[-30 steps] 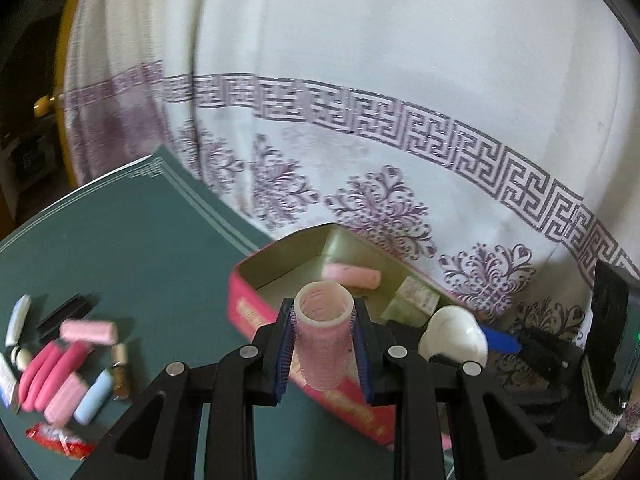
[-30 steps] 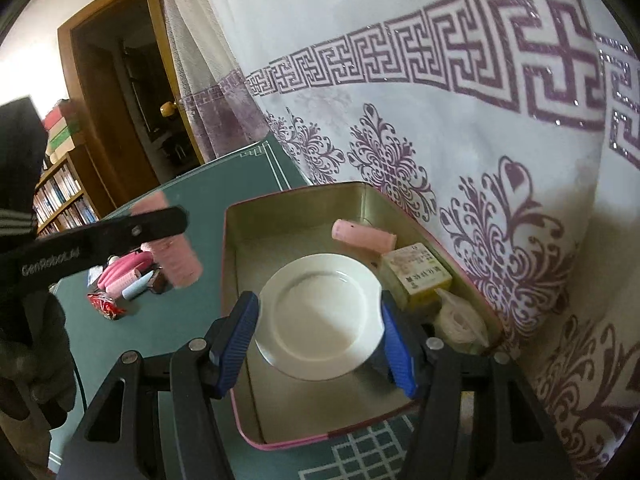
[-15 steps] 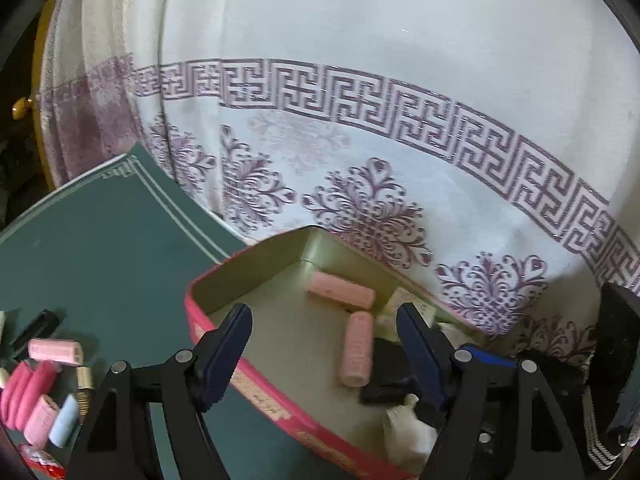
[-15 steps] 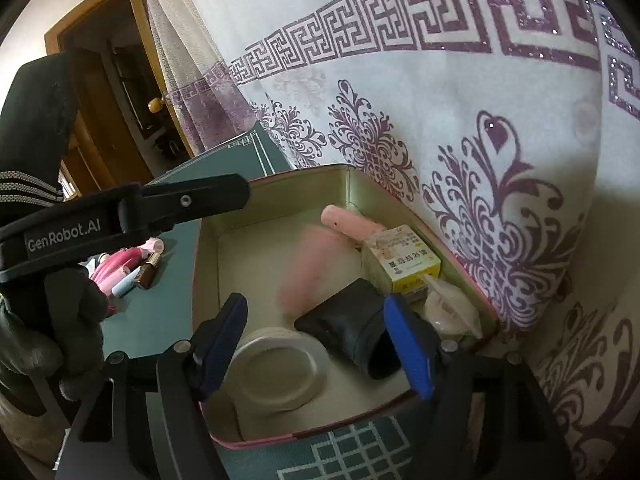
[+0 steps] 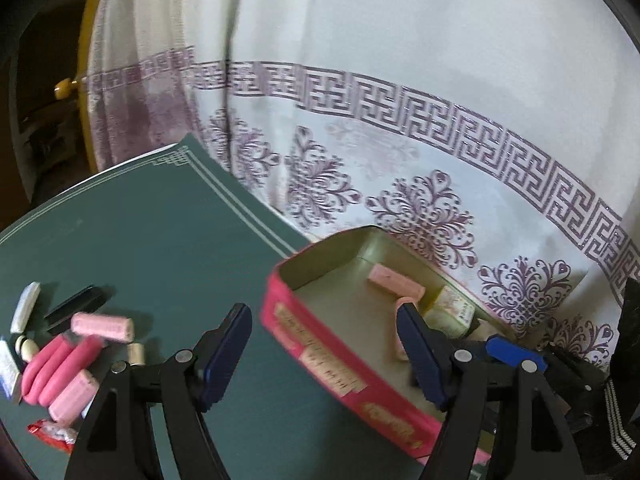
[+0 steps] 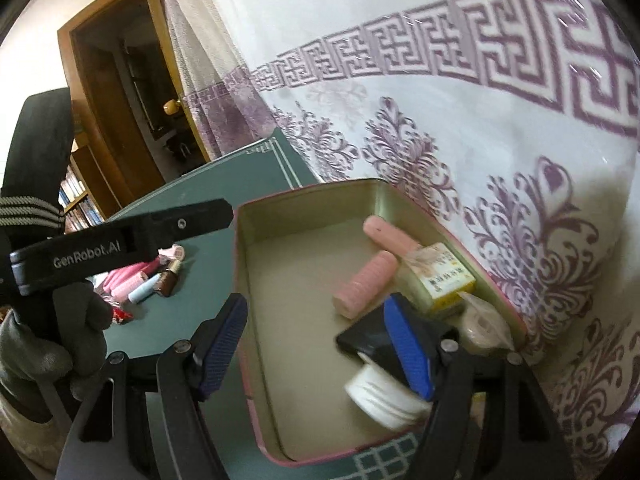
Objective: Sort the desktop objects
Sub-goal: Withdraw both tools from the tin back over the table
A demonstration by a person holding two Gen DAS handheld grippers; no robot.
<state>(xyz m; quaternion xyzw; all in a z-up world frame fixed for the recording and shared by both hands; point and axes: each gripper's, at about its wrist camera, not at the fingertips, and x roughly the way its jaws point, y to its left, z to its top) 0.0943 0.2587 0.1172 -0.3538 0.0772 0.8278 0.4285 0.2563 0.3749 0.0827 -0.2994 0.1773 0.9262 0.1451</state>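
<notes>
A pink-sided open tin [image 5: 320, 344] [image 6: 256, 264] stands on the green table. In it lie two pink hair rollers [image 6: 366, 282] [image 6: 390, 236], a yellow-white box [image 6: 440, 276], a black pouch [image 6: 368, 344] and a white jar [image 6: 384, 396]. My left gripper [image 5: 324, 356] is open and empty, over the tin's near-left wall. My right gripper [image 6: 320, 344] is open and empty above the tin. A pile of pink rollers and small tubes [image 5: 68, 360] lies on the table at the left.
A white curtain with purple pattern [image 5: 400, 120] hangs right behind the tin. A red wrapper [image 5: 52, 432] lies at the table's near left edge. A doorway and bookshelf [image 6: 100, 120] show far left. The left gripper's arm [image 6: 120, 240] crosses the right wrist view.
My left gripper opened and dropped the pink roller into the tin, then drew back left. My right gripper let go of the white jar, which now lies in the tin.
</notes>
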